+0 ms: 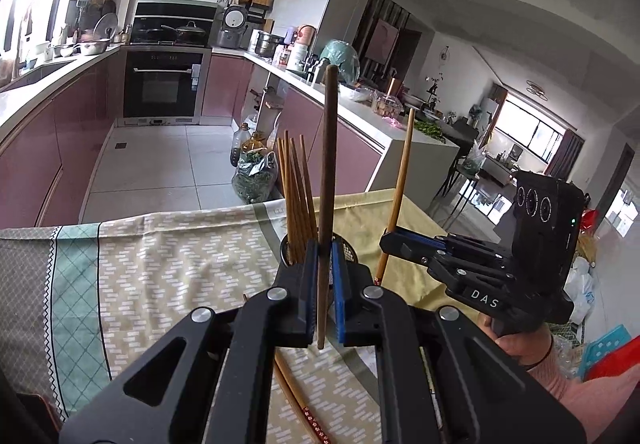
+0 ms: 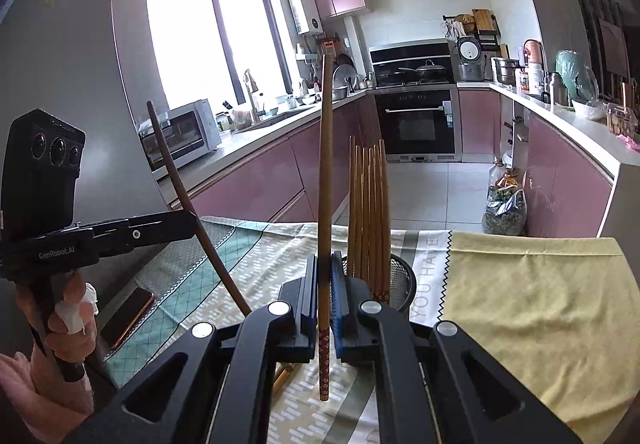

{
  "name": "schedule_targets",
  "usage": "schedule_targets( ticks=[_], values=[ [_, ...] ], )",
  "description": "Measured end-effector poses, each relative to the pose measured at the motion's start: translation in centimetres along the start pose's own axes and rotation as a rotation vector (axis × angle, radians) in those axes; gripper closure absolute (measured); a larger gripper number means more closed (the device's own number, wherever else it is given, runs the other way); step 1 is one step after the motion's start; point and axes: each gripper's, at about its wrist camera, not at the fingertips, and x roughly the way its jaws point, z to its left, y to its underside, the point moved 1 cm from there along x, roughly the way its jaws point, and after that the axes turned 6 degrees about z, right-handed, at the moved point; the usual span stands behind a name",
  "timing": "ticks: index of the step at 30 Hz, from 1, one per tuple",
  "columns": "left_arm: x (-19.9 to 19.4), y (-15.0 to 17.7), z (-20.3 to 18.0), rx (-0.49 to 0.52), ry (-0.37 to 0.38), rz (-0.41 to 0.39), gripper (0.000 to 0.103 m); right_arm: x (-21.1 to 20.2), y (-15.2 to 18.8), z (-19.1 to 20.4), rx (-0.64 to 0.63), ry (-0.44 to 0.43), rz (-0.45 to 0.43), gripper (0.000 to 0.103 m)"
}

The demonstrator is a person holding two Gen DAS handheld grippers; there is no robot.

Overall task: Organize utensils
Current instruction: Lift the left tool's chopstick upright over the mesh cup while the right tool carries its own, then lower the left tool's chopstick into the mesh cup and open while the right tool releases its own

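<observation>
My left gripper (image 1: 323,276) is shut on a dark brown chopstick (image 1: 327,179) held upright; it also shows in the right wrist view (image 2: 188,203) at the left. My right gripper (image 2: 324,284) is shut on a lighter chopstick (image 2: 325,203) with a red patterned end, also upright; it also shows in the left wrist view (image 1: 400,183). A black mesh holder (image 2: 402,284) stands just behind both grippers with several brown chopsticks (image 2: 370,219) upright in it; the left wrist view shows them too (image 1: 294,191).
The table has a patterned cloth (image 1: 160,284) and a yellow cloth (image 2: 532,304). More chopsticks (image 1: 296,396) lie on the cloth under my left gripper. A phone (image 2: 128,314) lies at the table's left edge. Kitchen counters (image 2: 256,139) and floor lie beyond.
</observation>
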Motion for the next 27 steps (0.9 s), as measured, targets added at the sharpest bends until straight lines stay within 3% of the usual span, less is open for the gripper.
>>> schedule_targets(
  ticks=[17,22,27],
  values=[
    [-0.4,-5.7,-2.5,0.038,0.006,-0.101,0.096,0.7,-4.1,-1.3,-0.017,0.033,-0.084,0.097],
    [1.9,-5.9,-2.5,0.051,-0.03,-0.054,0.096,2.0,-4.5,-2.1,-0.007,0.058,-0.08,0.097],
    [4.7,-4.9,-2.2,0.051,-0.041,0.025,0.096,4.1,-3.9,-2.6,-0.004,0.066,-0.022,0.097]
  ],
)
